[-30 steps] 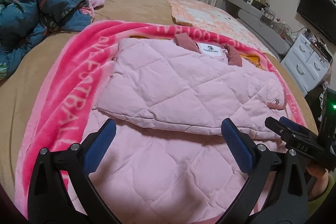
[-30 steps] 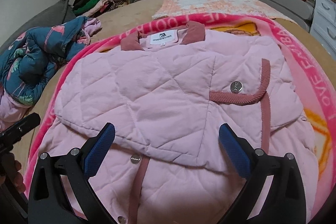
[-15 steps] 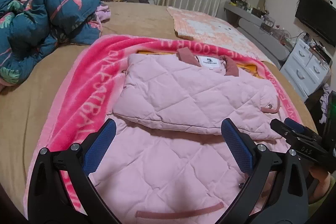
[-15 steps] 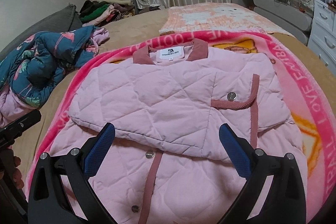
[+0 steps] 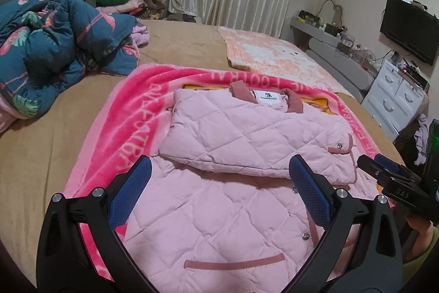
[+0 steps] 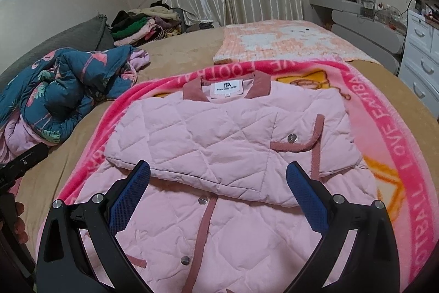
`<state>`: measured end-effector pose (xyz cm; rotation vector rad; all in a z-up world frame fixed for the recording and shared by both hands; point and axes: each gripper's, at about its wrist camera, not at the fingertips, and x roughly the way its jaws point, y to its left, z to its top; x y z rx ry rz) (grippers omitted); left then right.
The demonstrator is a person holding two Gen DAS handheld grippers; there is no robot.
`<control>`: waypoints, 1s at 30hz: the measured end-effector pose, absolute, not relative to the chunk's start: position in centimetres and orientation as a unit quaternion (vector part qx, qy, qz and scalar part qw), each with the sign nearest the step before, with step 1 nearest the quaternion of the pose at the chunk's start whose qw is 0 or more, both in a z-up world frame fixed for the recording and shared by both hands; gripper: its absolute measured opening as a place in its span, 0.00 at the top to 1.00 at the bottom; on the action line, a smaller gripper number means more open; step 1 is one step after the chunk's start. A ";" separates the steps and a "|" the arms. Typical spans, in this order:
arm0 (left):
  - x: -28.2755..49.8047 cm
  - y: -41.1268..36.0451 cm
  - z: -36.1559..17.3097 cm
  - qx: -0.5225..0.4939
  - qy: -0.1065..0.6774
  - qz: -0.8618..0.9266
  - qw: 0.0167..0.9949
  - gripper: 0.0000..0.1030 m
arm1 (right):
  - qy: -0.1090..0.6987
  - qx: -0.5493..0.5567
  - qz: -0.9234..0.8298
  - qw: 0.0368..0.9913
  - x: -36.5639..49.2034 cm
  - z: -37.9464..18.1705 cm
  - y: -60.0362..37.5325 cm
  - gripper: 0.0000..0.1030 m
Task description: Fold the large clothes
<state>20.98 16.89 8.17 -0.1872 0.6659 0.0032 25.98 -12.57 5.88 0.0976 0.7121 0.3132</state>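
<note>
Left wrist view: one pink quilted jacket [image 5: 247,139], partly folded on one pink blanket [image 5: 129,128], just beyond left hand-held gripper [image 5: 219,191], fingers apart, empty. Right hand-held gripper [image 6: 218,194] likewise spread, empty.

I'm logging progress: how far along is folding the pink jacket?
Done: the sleeves are folded across the pink quilted jacket on the pink blanket. In hand: nothing; left gripper and right gripper are open above it. Left: folding the lower half up.

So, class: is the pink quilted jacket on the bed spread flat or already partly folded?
Partly folded. The pink quilted jacket has a layer doubled over its upper half, the edge crossing its middle; the lower half lies flat on the pink blanket.
</note>
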 end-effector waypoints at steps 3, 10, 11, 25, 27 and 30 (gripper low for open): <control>20.3 17.0 8.7 -0.092 0.319 0.004 0.943 0.09 | 0.338 0.045 0.153 0.928 25.2 6.6 -12.9 0.04; 19.0 17.4 9.1 -0.089 0.311 0.010 0.946 0.09 | 0.323 0.046 0.155 0.933 23.4 7.8 -13.7 0.04; 18.8 17.4 9.0 -0.089 0.310 0.009 0.946 0.09 | 0.321 0.046 0.156 0.933 23.2 7.9 -13.9 0.04; 15.6 16.2 8.1 -0.046 0.300 0.026 0.953 0.09 | 0.303 0.050 0.161 0.938 20.4 8.7 -16.2 0.04; 15.4 15.9 7.5 -0.040 0.307 0.028 0.950 0.09 | 0.301 0.051 0.160 0.939 20.1 8.7 -16.5 0.04; 14.7 15.6 7.1 -0.038 0.309 0.030 0.950 0.09 | 0.301 0.053 0.159 0.939 19.6 8.6 -17.1 0.04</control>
